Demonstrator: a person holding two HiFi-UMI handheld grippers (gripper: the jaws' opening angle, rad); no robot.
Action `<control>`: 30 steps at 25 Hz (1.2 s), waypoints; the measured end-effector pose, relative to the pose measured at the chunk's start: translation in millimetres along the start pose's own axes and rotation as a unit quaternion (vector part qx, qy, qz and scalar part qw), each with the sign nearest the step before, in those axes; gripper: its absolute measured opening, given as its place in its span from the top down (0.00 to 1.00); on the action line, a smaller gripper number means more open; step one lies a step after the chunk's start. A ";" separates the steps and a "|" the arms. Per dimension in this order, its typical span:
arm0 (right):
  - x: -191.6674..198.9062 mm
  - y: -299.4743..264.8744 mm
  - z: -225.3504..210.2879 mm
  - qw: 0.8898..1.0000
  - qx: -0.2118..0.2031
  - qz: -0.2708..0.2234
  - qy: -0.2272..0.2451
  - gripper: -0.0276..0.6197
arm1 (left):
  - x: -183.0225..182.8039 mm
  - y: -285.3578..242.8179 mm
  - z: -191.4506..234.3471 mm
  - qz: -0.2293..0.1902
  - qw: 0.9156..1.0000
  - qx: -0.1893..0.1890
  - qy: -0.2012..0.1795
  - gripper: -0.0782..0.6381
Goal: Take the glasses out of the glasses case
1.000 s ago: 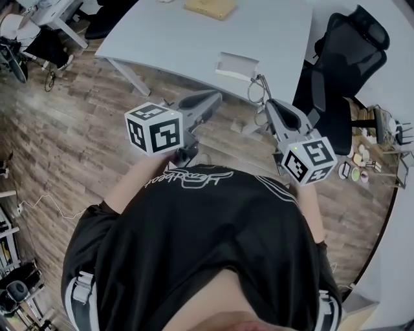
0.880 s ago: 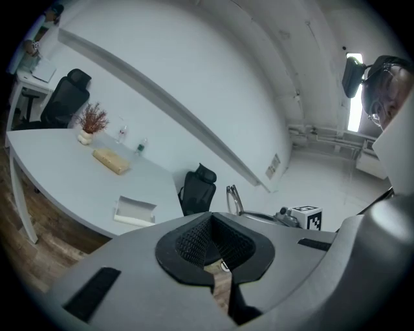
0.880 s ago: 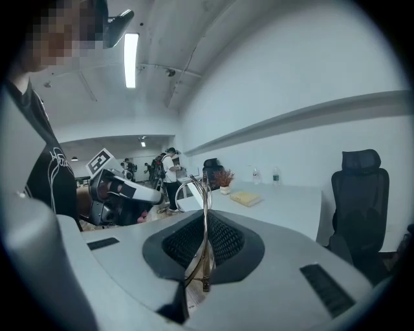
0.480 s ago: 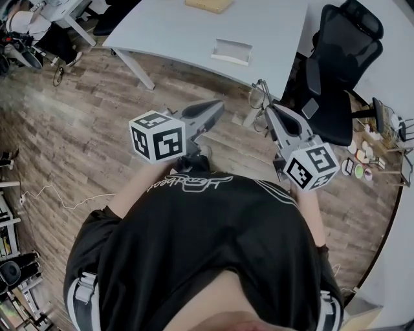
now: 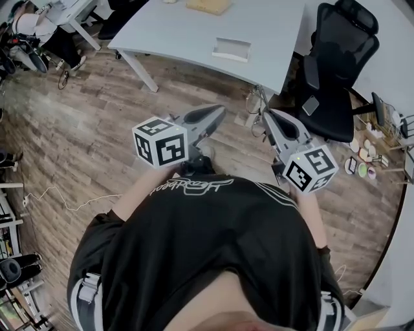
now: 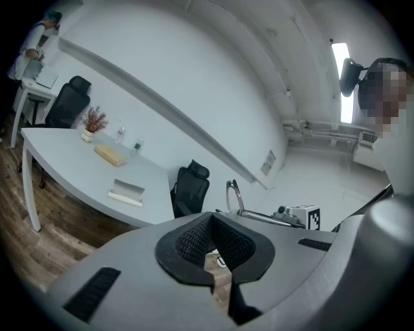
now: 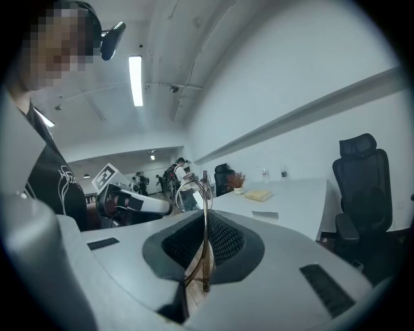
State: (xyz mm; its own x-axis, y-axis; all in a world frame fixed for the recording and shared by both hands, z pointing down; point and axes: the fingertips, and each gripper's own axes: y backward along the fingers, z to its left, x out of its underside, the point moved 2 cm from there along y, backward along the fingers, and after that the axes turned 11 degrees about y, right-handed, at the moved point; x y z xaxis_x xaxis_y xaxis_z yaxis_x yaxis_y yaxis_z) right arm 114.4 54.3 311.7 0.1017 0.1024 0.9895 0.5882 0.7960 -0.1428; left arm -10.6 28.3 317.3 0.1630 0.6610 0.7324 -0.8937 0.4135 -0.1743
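The glasses are clamped edge-on in the right gripper, right of centre in the head view, above the wooden floor. The left gripper, at centre, is closed on nothing. The glasses case lies on the grey worktop at upper middle.

**Office Room Around a Pale Counter**

A pale counter is standing on a wood-plank floor, and a black chair is sitting just beside its right end. A tan block is lying on the counter, with a small plant standing near it toward the far end. A thin cable is trailing over the floor at the left. A strip light is glowing overhead, and people are standing in the background.
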 end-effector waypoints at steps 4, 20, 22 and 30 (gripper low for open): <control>-4.1 7.1 11.4 1.000 -0.006 -0.008 0.011 0.94 | 4.5 7.9 -7.7 -0.006 1.000 0.002 -0.008 0.88; -10.6 18.3 20.5 1.000 -0.011 -0.022 0.016 0.94 | 8.4 13.2 -21.8 -0.011 1.000 -0.001 -0.020 0.88; -10.0 17.7 20.3 1.000 -0.010 -0.020 0.016 0.94 | 9.0 12.9 -20.5 -0.010 1.000 -0.001 -0.019 0.88; -6.9 18.3 18.8 1.000 -0.009 -0.017 0.014 0.94 | 11.2 10.6 -18.1 -0.005 1.000 -0.007 -0.015 0.88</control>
State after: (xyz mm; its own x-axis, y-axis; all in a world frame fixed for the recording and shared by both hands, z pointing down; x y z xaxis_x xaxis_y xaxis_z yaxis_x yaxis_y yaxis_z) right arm 109.4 79.4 302.7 0.1033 0.0583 0.9929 0.6053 0.7885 -0.1093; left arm -10.6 51.4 311.6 0.1594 0.6382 0.7532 -0.8864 0.4284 -0.1754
